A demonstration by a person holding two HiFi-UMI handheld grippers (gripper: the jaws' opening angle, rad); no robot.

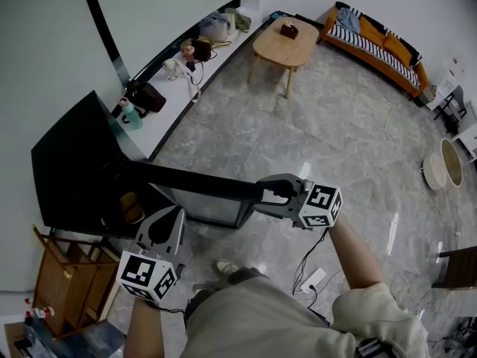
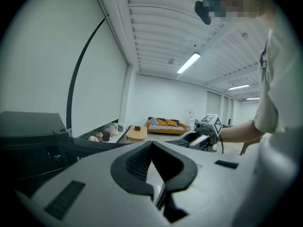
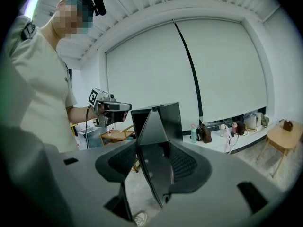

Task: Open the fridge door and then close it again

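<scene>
The black fridge [image 1: 74, 177] stands at the left of the head view, and its door [image 1: 194, 181] is swung out into the room. My right gripper [image 1: 270, 194] is shut on the door's free edge. In the right gripper view the thin door edge [image 3: 154, 126] runs between the pads of that gripper [image 3: 154, 150], with the fridge body [image 3: 168, 115] behind. My left gripper [image 1: 165, 226] hangs in front of the fridge, shut and empty. Its jaws [image 2: 152, 148] meet with nothing between them, and past them the right gripper [image 2: 203, 134] shows on the door [image 2: 94, 148].
A low white ledge [image 1: 179, 88] along the wall carries a bottle, bags and cups. A wooden coffee table [image 1: 287, 47] and an orange sofa [image 1: 380, 43] stand further off. A wooden rack [image 1: 71, 282] stands beside the fridge. A power strip [image 1: 311, 280] lies by my feet.
</scene>
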